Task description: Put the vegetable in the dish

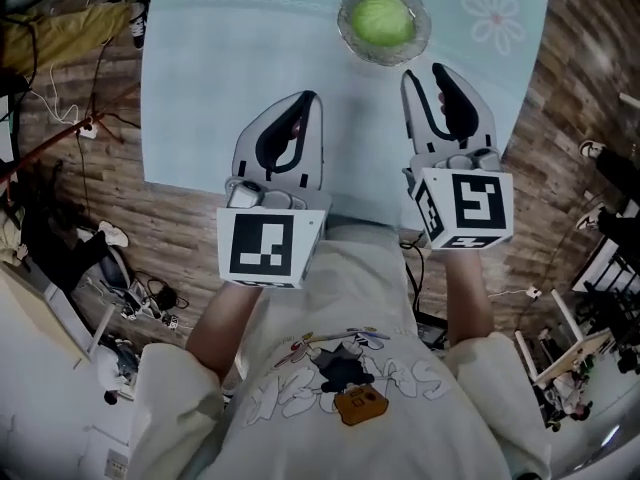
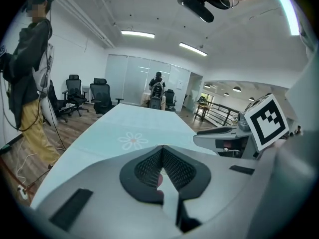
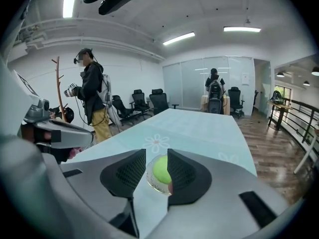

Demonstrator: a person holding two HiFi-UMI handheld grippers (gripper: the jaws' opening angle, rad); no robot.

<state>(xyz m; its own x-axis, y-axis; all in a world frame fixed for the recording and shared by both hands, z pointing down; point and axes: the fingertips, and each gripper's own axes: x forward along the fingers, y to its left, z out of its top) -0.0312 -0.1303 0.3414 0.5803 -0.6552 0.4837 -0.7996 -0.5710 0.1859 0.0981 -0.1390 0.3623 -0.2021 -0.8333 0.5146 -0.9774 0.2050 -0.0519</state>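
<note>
A round green vegetable [image 1: 381, 18] lies in a clear glass dish [image 1: 349, 36] at the far middle of the pale blue table [image 1: 220, 88]. My right gripper [image 1: 425, 71] hovers just short of the dish, its jaws a narrow gap apart with nothing between them. In the right gripper view the vegetable [image 3: 160, 169] and dish [image 3: 151, 182] show through that gap, farther along the table. My left gripper [image 1: 308, 98] hangs over the table's near part, left of the right one. Its pads [image 2: 149, 166] meet at the tips and hold nothing.
White flower prints [image 1: 493, 15] mark the tablecloth. Wooden floor with cables [image 1: 70, 118] surrounds the table. A person [image 3: 92, 91] stands to the table's left beside office chairs [image 2: 102, 96]; another person [image 3: 215, 91] stands at its far end.
</note>
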